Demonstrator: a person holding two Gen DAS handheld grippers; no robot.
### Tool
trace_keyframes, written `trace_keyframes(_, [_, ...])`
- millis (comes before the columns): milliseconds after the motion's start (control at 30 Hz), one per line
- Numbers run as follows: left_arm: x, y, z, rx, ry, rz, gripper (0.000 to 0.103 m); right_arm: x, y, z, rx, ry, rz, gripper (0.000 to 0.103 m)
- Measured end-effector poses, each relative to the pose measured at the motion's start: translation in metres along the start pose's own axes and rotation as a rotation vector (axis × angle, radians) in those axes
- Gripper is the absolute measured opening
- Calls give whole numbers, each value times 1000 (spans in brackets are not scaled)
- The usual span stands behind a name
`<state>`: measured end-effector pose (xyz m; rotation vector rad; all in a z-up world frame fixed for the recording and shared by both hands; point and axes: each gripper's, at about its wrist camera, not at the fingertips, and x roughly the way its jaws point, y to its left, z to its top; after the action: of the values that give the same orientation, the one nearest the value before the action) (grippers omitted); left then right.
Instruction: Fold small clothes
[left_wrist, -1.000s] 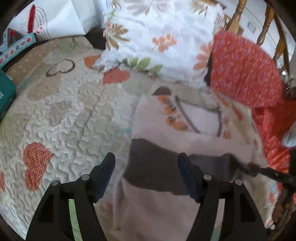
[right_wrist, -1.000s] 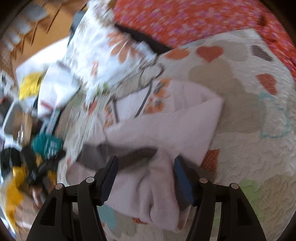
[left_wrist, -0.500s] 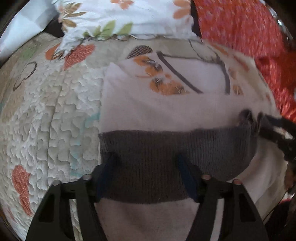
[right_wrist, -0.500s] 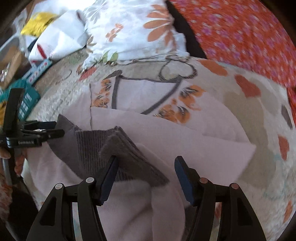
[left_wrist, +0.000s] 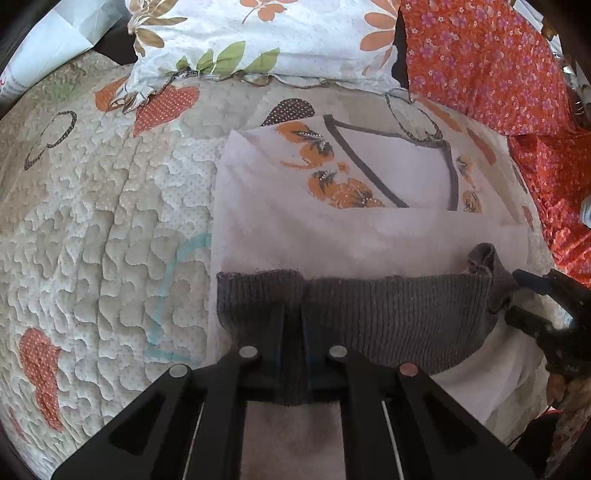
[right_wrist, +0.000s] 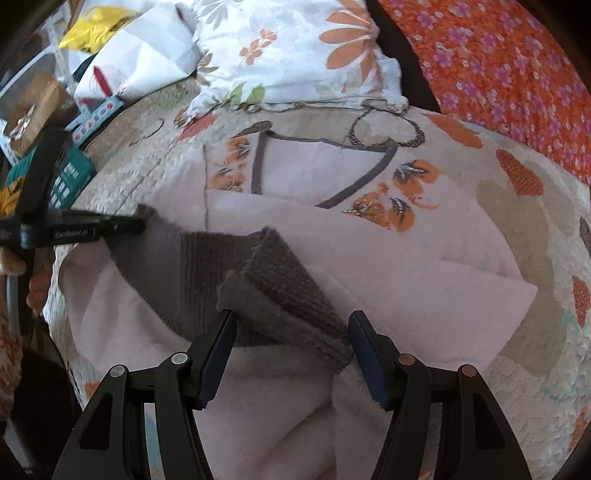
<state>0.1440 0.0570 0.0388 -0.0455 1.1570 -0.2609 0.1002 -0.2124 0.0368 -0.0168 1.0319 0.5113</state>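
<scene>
A pale pink sweater (left_wrist: 369, 236) with orange flowers and a grey neckline lies on the quilt, its lower part folded up so the grey ribbed hem (left_wrist: 406, 306) crosses the middle. My left gripper (left_wrist: 293, 310) points down at the hem's left part, its jaws closing tight with a pinched fold of grey knit between the pads. In the right wrist view this gripper (right_wrist: 136, 225) shows at the hem's left end. My right gripper (right_wrist: 290, 321) stands open astride the hem's bunched right corner (right_wrist: 280, 280), which lies between its fingers. It shows in the left wrist view as the right gripper (left_wrist: 515, 297).
The quilt (left_wrist: 92, 221) with heart patches covers the bed. A floral pillow (left_wrist: 277, 40) lies behind the sweater, and a red flowered cloth (left_wrist: 480, 62) is at the right. A teal box (right_wrist: 66, 177) and a white paper bag (right_wrist: 147, 62) sit at the far left.
My left gripper came forward and down over the grey hem and closed on it. My right gripper rolled and settled over the hem's right corner, staying open.
</scene>
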Motion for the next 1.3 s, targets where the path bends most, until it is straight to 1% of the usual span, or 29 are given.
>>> trace_keyframes(67, [2,1,-1,6,6,2,8,-5,6,-1,-37,-7,8,71])
trace_keyframes(100, [3,0,-2,12,10,4,8,-5,10,-3,-61,-9,-14,71])
trace_keyframes(133, [4,-1,-3,22,12,10,12,-4,12,-5,-78,-6,-36,71])
trace_keyframes(167, [6,-2,-5,34,20,17,21,0,15,-6,-96,3,-58,71])
trace_keyframes(233, [7,-3,-8,54,21,10,30,7,19,-9,-129,18,-109,71])
trace_keyframes(300, [6,-2,-10,65,25,8,30,8,23,-10,-158,18,-133,71])
trace_keyframes(333, [5,-1,-11,68,29,6,24,7,27,-10,-174,12,-140,71])
trace_keyframes(367, [5,-1,-12,72,32,15,4,6,30,-11,-187,7,-141,65])
trace_keyframes(400, [5,1,-12,70,36,27,5,5,32,-12,-198,1,-151,55])
trace_keyframes(433, [4,3,-10,56,30,22,5,7,33,-11,-201,9,-175,24])
trace_keyframes(467, [3,3,-8,40,23,22,4,8,32,-10,-192,18,-189,12])
trace_keyframes(500, [1,4,-3,22,14,25,4,7,28,-7,-170,15,-188,11])
trace_keyframes(567, [-5,4,9,-7,-21,28,4,-4,16,5,-95,-25,-165,9])
trace_keyframes(633, [-11,3,30,-31,-75,33,4,-24,0,21,-11,-97,-143,6])
trace_keyframes(700, [-13,3,51,-51,-116,39,4,-46,-23,38,90,-186,-128,6])
trace_keyframes(767, [-9,4,75,-83,-154,41,4,-56,-47,49,184,-239,-136,6])
trace_keyframes(800, [-5,4,84,-89,-166,52,4,-57,-62,53,242,-260,-142,6])
trace_keyframes(867, [8,4,99,-90,-179,102,4,-49,-85,58,311,-270,-179,6])
trace_keyframes(933, [25,7,104,-105,-163,132,5,-31,-105,57,356,-230,-204,7])
trace_keyframes(1000, [40,15,102,-127,-124,139,5,-6,-125,53,423,-158,-214,8])
trace_keyframes(1033, [43,16,101,-127,-115,152,5,2,-133,50,450,-127,-229,10])
trace_keyframes(1100, [40,18,99,-127,-124,179,7,12,-142,46,480,-70,-260,12])
trace_keyframes(1133, [35,21,99,-135,-130,172,12,12,-143,45,480,-72,-265,20])
trace_keyframes(1167, [31,23,99,-147,-136,161,23,9,-143,44,478,-83,-271,36])
trace_keyframes(1200, [23,26,97,-166,-148,148,30,3,-142,44,477,-99,-283,41])
trace_keyframes(1233, [15,29,95,-183,-168,144,41,-4,-140,44,475,-120,-297,47])
trace_keyframes(1267, [3,30,93,-193,-201,146,44,-11,-139,44,473,-138,-305,47])
trace_keyframes(1300, [-7,29,90,-190,-222,149,45,-19,-137,44,470,-156,-308,47])
